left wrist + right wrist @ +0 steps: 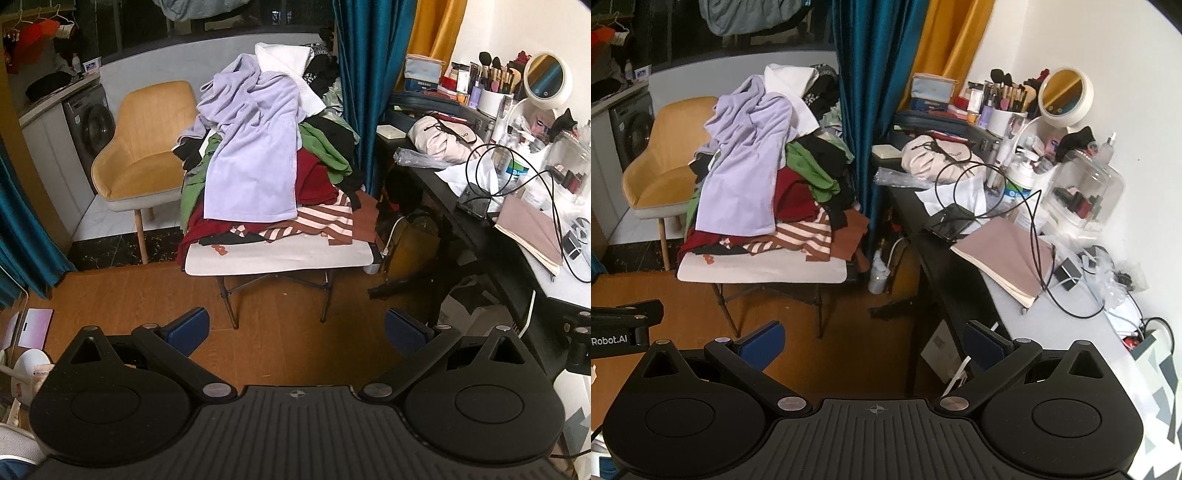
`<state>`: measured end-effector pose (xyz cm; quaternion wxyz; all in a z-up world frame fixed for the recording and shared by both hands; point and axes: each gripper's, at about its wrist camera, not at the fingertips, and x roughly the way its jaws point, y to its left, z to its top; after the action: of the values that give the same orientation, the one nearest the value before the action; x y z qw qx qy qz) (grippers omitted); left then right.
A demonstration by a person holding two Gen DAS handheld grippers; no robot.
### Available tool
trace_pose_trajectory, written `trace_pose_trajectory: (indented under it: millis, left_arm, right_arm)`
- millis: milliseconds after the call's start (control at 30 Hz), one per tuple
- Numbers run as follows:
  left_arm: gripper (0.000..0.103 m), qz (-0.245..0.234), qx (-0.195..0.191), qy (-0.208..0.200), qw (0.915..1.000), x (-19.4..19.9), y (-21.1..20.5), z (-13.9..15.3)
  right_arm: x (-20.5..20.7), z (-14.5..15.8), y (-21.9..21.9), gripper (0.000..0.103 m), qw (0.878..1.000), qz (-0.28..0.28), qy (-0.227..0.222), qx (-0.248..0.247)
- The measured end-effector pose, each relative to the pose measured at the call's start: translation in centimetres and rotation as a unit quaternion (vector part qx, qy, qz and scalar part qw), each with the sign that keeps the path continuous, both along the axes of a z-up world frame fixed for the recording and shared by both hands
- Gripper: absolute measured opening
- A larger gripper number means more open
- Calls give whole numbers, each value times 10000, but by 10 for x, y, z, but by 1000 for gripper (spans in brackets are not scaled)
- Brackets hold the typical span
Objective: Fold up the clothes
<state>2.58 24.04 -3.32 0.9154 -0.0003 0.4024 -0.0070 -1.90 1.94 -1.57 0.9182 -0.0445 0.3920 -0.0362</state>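
Clothes [266, 162] piled on folding table [277, 258] | left gripper [297, 330] jaws apart, empty | right gripper [873, 341] jaws apart, empty

Ahead of both grippers: soft ribbed lilac garment [255, 155] atop matt cloth pile [798, 199]; velvety mustard chair [147, 144]; smooth wood-look floor [295, 314]. To the right: glossy satin teal curtain [864, 92]; clear plastic case [1086, 195].

A lilac top [255, 155] drapes over green [321, 147], dark red [314, 177] and brown-and-white striped clothes [314, 221], beside a mustard chair [144, 147] and teal curtain [364, 92].
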Motion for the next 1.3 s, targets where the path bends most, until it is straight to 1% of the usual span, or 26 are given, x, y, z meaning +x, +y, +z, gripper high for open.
trace_pose_trajectory:
  millis: [400, 600, 800, 900, 1167, 1300]
  left_arm:
    - [102, 122, -28, 42, 9999, -15, 0, -2]
    - [102, 328, 67, -37, 9994, -40, -9, -1]
    - [102, 612, 162, 64, 9980, -79, -26, -3]
    - [102, 728, 193, 60, 9971, -105, -37, 1]
    - [102, 715, 562, -65, 9958, -163, -70, 11]
    - [102, 773, 664, -99, 9947, -185, -75, 12]
  right_arm:
    - [-18, -5, -2, 102, 9999, 109, 72, -97]
    - [-38, -7, -17, 102, 9996, 276, 10, -67]
    - [-71, -9, -39, 102, 9982, 579, 125, 24]
    - [-93, -6, -50, 102, 9978, 657, 62, 82]
    - [-149, 2, -74, 102, 9963, 813, -82, 263]
    - [-172, 5, -79, 102, 9955, 879, -153, 314]
